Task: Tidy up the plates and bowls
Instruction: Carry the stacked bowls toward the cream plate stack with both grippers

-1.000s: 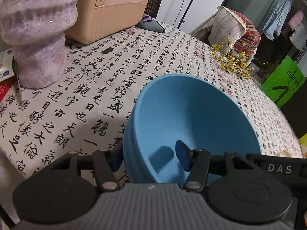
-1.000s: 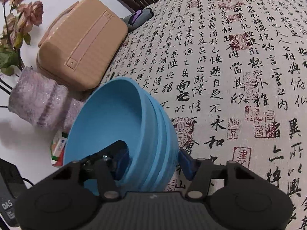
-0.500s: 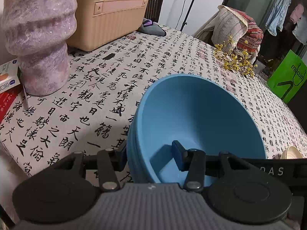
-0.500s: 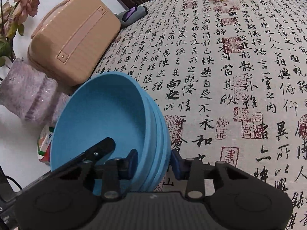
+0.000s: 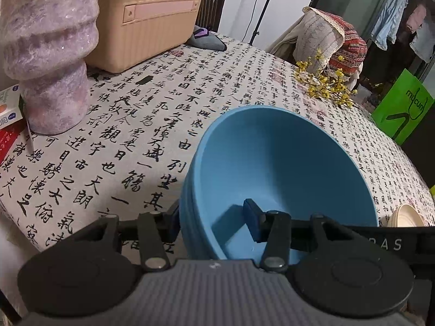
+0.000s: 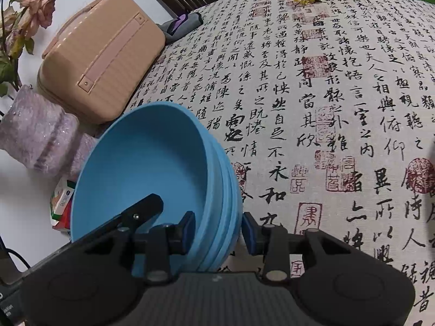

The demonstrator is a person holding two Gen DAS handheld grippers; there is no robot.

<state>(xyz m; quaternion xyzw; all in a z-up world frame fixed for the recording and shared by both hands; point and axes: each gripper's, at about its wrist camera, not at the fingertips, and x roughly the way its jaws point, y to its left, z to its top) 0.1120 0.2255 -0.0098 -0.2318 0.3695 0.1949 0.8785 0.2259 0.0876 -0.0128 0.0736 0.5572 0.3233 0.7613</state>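
Both tongs have closed since earlier: my left gripper [image 5: 212, 221] and right gripper [image 6: 218, 229] each clench the blue bowls' [image 5: 285, 168] near rim.

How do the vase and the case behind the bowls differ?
The vase is mottled purple and rounded with ridges, narrowing to a waist; the case is plain peach and boxy. The vase holds flowers; the case is closed, with a pink strap handle. In the left view the vase sits nearer the table edge than the case. Both rest on the table beyond the bowls.
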